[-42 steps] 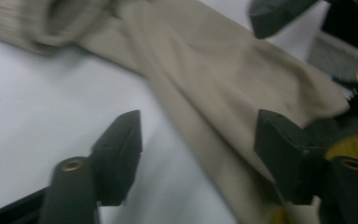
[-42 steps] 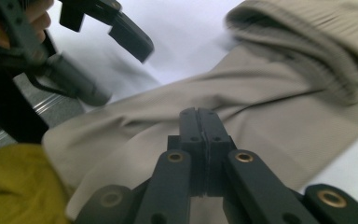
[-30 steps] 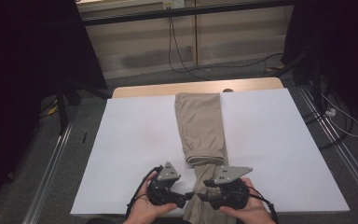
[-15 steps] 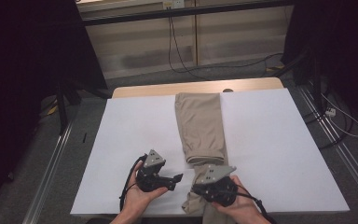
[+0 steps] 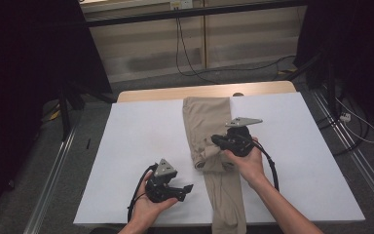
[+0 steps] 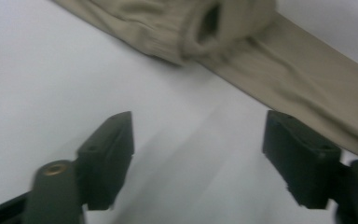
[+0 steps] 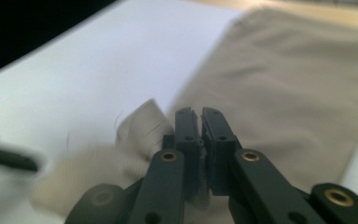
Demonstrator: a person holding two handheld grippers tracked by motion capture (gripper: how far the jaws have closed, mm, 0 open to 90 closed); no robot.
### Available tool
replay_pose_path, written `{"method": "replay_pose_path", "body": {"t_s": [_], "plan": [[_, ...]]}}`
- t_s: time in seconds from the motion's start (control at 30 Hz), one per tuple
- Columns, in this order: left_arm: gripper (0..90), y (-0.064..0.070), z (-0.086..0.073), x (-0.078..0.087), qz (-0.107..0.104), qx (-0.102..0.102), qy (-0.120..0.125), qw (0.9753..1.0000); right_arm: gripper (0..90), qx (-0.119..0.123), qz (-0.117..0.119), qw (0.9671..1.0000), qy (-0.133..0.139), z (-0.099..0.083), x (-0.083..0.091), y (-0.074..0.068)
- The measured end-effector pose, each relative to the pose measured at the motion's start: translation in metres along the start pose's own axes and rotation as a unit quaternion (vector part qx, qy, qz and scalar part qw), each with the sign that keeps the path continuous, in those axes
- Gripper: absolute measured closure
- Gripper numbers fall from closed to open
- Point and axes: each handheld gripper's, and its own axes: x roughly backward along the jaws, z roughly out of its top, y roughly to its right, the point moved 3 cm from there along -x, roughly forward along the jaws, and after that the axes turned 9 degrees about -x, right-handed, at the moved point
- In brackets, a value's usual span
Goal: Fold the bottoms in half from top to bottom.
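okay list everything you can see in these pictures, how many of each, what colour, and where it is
Trousers: one pair, beige, lengthwise down the middle of the table, near end folded back.
Table cover: one, white, over the table top.
Table: one, light wood, far edge bare.
Cables: several, black, on the floor behind.
Left tongs: one, black, open above the cover, near left.
Right tongs: one, black, shut on trousers, mid-table.

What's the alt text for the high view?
The person's right gripper pinches the beige trousers and folds the cuff end up along a white table. The left gripper sits open beside them, off the fabric.
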Motion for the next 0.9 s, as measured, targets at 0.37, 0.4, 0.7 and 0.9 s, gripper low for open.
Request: {"method": "replay_pose_path", "body": {"t_s": [0.37, 0.4, 0.7, 0.9], "plan": [[58.4, 0.051, 0.014, -0.029, -0.06, -0.073, -0.026, 0.9952, 41.2, -0.018, -0.064, 0.9975, -0.024, -0.039, 0.022, 0.023], [53.0, 0.056, 0.016, -0.031, -0.059, -0.084, -0.023, 0.9945, 40.0, -0.013, -0.066, 0.9975, -0.022, -0.046, 0.032, 0.021], [90.0, 0.075, 0.019, -0.035, -0.066, -0.134, -0.026, 0.9883, 54.5, 0.03, -0.02, 0.9927, -0.115, -0.126, 0.086, -0.013], [90.0, 0.063, 0.016, -0.023, -0.079, -0.097, -0.036, 0.9915, 65.0, 0.088, -0.03, 0.9886, -0.118, -0.136, 0.092, -0.029]]}}
